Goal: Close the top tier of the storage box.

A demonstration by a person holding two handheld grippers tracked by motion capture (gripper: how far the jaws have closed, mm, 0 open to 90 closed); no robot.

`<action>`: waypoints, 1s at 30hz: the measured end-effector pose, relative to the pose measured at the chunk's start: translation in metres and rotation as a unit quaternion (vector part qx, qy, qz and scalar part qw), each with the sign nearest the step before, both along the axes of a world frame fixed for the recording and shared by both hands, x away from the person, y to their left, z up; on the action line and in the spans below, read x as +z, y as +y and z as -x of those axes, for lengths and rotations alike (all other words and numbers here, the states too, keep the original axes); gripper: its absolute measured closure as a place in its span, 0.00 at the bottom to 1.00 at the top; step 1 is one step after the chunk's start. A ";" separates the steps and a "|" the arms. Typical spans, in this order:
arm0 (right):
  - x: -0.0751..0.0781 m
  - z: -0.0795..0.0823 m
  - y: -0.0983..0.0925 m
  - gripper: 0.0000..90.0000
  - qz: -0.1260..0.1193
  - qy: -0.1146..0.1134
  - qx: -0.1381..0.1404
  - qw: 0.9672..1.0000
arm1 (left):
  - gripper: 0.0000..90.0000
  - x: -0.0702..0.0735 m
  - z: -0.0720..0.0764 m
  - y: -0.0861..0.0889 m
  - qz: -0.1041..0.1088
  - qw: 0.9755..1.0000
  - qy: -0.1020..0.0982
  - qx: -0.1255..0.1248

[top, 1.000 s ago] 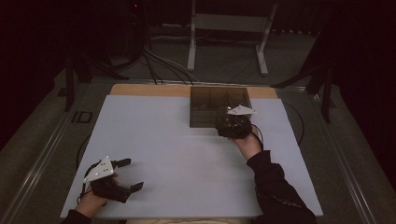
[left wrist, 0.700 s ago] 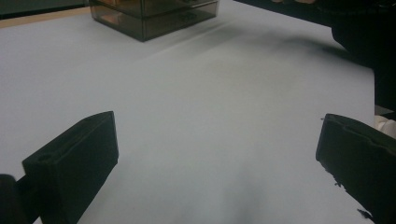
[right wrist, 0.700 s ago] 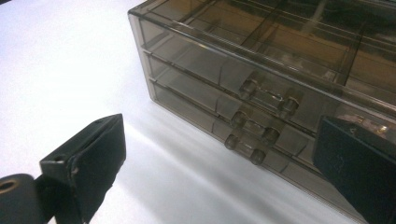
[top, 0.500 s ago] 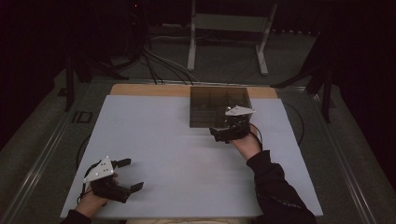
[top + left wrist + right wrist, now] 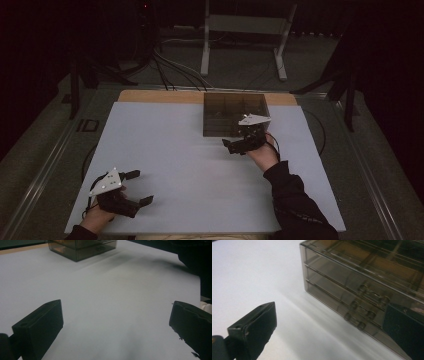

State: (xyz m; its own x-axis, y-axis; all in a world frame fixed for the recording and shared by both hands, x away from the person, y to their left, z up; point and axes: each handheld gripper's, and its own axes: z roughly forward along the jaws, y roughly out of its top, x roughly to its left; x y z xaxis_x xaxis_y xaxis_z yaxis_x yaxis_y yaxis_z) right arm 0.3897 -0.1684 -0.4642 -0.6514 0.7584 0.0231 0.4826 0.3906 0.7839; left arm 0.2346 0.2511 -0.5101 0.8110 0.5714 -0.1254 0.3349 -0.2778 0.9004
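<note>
A person seated at a white-topped table [image 5: 200, 150] holds a two-jaw gripper in each hand, seen from the high view in a dim room. The left gripper [image 5: 131, 189] rests near the table's front left corner, its black jaws spread wide with nothing between them; its own camera looks across bare white surface between the two parted jaws [image 5: 117, 325]. The right gripper [image 5: 235, 145] sits toward the far right of the table, just in front of a smoky, see-through drawer box [image 5: 232, 114], with a grey three-cornered plate [image 5: 253, 120] on top of the tool and a dark sleeve [image 5: 292, 200] trailing back toward the bottom edge. In the right gripper view the jaws stand apart and hold nothing: one jaw hangs over open tabletop, the other lies close against the front of the drawer box [image 5: 352, 290], though whether it touches cannot be told. That front shows three stacked drawers, each with a small clear handle [image 5: 373, 295] set on two round posts, and the top of the box shows divided compartments whose contents are too dark to make out. The box stands at the far edge of the white sheet, by a strip of bare wood [image 5: 160, 96]. Beyond the table, a pale metal stand [image 5: 245, 35] and dark cables [image 5: 170, 67] lie on the floor.
</note>
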 end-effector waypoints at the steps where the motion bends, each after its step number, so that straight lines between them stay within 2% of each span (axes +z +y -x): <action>1: 0.000 0.000 0.001 0.00 -0.003 0.002 0.007 1.000 | 0.00 0.000 0.000 0.000 0.000 1.000 0.000 0.001; 6: 0.001 0.002 0.003 0.00 -0.016 0.007 0.032 0.999 | 0.00 0.000 0.000 0.000 -0.001 1.000 0.000 0.000; 19: -0.006 0.013 0.005 0.00 -0.032 0.002 0.078 0.996 | 0.00 0.000 0.000 0.000 0.001 1.000 0.002 0.000; 30: -0.019 0.025 0.001 0.00 -0.019 -0.001 0.101 0.995 | 0.00 0.000 0.000 0.000 0.004 1.000 0.002 -0.001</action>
State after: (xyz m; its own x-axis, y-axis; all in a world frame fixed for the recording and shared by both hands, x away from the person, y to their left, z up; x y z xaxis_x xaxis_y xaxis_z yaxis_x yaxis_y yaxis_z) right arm 0.3644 -0.1672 -0.4832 -0.7906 0.6104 0.0475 0.3957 0.4502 0.8005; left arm 0.2347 0.2510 -0.5097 0.8116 0.5689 -0.1328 0.3377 -0.2714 0.9013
